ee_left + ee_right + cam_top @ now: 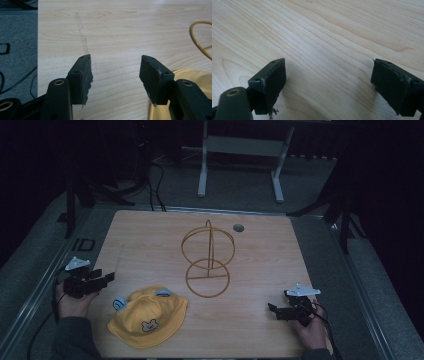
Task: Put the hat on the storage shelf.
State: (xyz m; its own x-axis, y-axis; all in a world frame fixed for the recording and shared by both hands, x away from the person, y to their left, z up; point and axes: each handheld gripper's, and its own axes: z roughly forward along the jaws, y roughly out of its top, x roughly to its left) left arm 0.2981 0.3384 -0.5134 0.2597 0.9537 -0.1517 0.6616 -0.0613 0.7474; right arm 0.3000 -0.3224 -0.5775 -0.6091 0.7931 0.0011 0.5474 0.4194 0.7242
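A yellow bucket hat with small blue ears and a cartoon patch lies brim-down near the table's front left. Behind it stands a gold wire stand made of rings. My left gripper hovers at the table's left edge, just left of the hat, with its jaws wide apart and nothing between them; the hat's yellow brim peeks in beside the jaw on the right of the left gripper view. My right gripper sits low at the front right, open over bare wood.
The wooden table has a small grey round cap near its back edge. Grey carpet, cables and a white frame's legs lie beyond the table. A ring of the wire stand shows at the right of the left gripper view.
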